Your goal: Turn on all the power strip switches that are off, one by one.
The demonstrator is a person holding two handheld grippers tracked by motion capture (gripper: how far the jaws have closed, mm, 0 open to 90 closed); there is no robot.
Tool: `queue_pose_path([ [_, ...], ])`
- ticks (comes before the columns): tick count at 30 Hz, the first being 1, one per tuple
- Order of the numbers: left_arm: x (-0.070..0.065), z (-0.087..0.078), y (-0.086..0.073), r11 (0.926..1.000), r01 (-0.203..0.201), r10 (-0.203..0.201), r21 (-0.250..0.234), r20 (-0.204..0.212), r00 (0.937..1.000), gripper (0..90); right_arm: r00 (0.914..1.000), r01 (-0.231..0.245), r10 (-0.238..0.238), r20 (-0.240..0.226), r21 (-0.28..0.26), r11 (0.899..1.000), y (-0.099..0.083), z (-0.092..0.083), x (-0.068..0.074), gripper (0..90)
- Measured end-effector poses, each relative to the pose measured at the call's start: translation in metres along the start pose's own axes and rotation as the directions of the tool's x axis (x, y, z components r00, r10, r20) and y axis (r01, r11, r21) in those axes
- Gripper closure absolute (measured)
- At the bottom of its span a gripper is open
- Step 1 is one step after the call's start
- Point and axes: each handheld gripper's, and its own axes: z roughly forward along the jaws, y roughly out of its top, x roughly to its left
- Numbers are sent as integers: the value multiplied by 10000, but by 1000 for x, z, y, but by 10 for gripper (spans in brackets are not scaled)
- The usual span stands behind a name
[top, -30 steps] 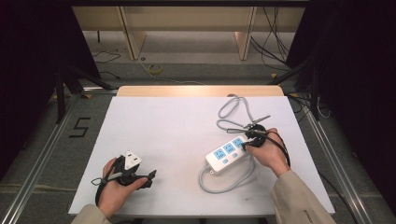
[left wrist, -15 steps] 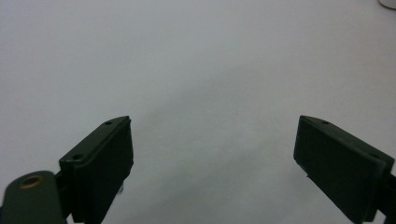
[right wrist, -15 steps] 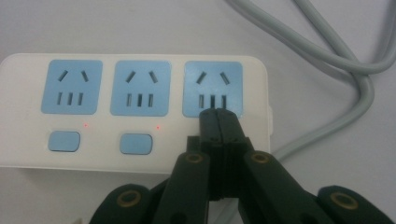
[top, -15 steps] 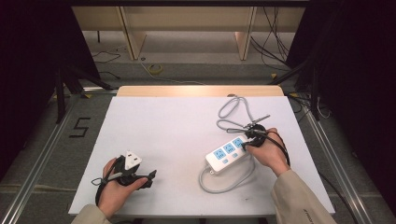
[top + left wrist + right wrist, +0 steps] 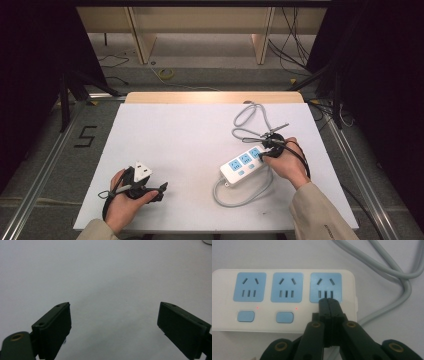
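White power strip (image 5: 284, 298) under the right gripper (image 5: 329, 302) — jaws pressed together, grey cord (image 5: 387, 267) looping beside — left gripper (image 5: 113, 325) jaws apart.

The left tongs (image 5: 113, 327) have two flat black jaws shaped like thick rectangular plates, each with small screw holes along its top edge, and a brass-ringed hole shows at the lower left arm. From above they (image 5: 150, 190) carry a white three-cornered plate on a black body, with a black cable looped beneath the left hand (image 5: 122, 202). The right tongs (image 5: 328, 305) have narrow black jaws on black link arms joined by brass-ringed pivots. A black cable curves round the right hand (image 5: 287, 162). Both sleeves are beige.
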Motion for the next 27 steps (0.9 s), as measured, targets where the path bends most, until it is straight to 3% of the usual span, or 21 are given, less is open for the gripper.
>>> queue_pose_path([
  [27,0,0,0,10000,20,-20,27,31,10000,118,10000,-42,42,-15,-40,10000,-1,1,0,900],
])
